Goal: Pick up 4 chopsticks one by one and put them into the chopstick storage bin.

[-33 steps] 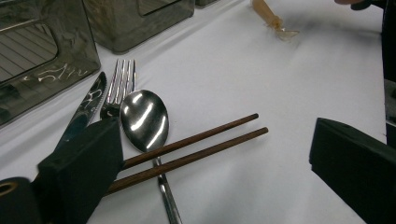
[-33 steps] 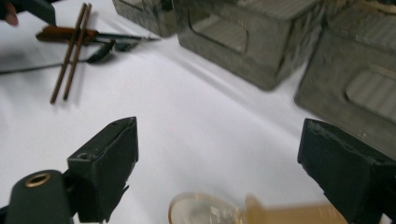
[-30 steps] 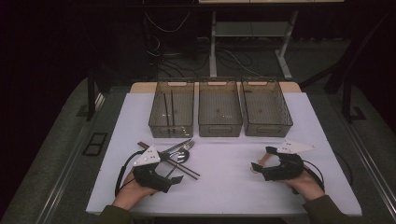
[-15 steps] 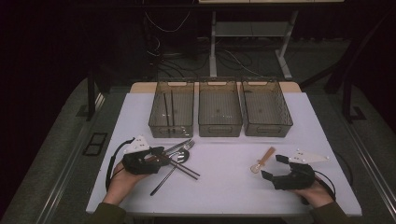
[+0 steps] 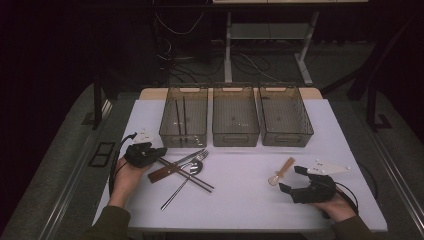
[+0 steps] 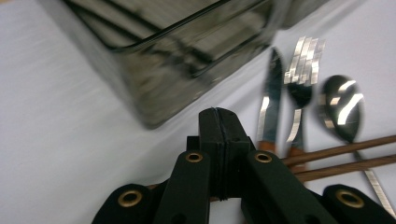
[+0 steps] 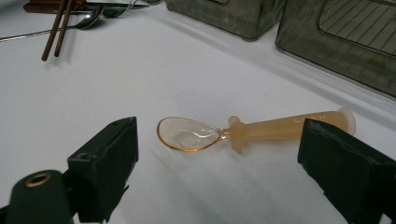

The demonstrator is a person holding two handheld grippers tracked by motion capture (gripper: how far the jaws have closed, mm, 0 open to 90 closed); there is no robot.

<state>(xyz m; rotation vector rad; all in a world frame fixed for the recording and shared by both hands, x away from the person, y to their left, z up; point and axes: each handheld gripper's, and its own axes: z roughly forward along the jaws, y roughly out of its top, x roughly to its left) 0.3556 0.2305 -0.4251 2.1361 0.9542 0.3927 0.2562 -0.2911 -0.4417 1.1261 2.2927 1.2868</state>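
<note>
The right hand-held gripper [image 7: 219,163] rests on the white tabletop [image 5: 240,200] with its jaws spread wide, holding nothing; between and just ahead of them lies a translucent amber baby spoon [image 7: 252,131], bowl toward one jaw and thick handle toward the other. From above, that spoon [image 5: 281,170] sits just beyond the right hand-held gripper [image 5: 296,181], in front of the three smoked plastic bins [image 5: 235,135]. The likely step is picking it up, probably for sorting into a bin. As they stand, the jaws straddle the spoon lengthwise, so closing now would press on its ends; turning the wrist to bring the pads across the stout handle, then lowering until they touch the tabletop, should give a firmer hold than pinching the shallow bowl. The left hand-held gripper [image 6: 219,154] has its jaws pressed together with nothing visibly between them, beside the leftmost bin [image 6: 177,60] and near a knife [image 6: 272,100], fork [image 6: 301,77], metal spoon [image 6: 341,107] and brown chopsticks [image 6: 341,156].
</note>
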